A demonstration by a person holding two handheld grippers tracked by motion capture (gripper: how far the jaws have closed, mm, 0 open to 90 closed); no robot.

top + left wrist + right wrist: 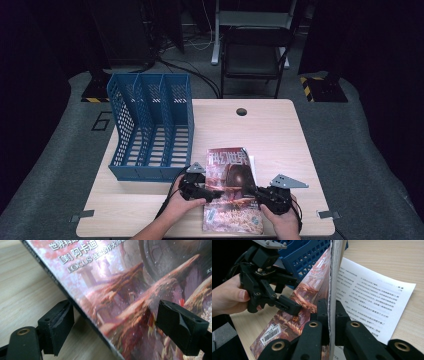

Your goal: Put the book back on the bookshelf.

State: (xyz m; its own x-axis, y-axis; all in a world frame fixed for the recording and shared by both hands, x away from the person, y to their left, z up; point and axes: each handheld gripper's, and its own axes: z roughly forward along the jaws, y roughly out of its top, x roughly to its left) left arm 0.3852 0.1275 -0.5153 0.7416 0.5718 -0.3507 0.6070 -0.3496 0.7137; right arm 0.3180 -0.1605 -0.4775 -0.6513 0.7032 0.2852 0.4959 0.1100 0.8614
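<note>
While the blue perforated plastic file rack (150, 127) at the table's (280, 130) left edge stands empty, your glossy red-covered magazine (231, 190) is lifted on edge near the front edge, over a printed white sheet (372, 300); filing it likely remains. Your right gripper (329, 315) is clamped on the magazine's edge. Your left gripper (115, 325) gapes wide, one jaw either side of the cover's edge, pads (58, 325) not pressing.

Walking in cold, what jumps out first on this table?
A reddish magazine at the near table edge, lifted by its right side in the clamped right gripper. The left gripper straddles its other edge, jaws open. A blue file rack stands behind, to the left.
</note>
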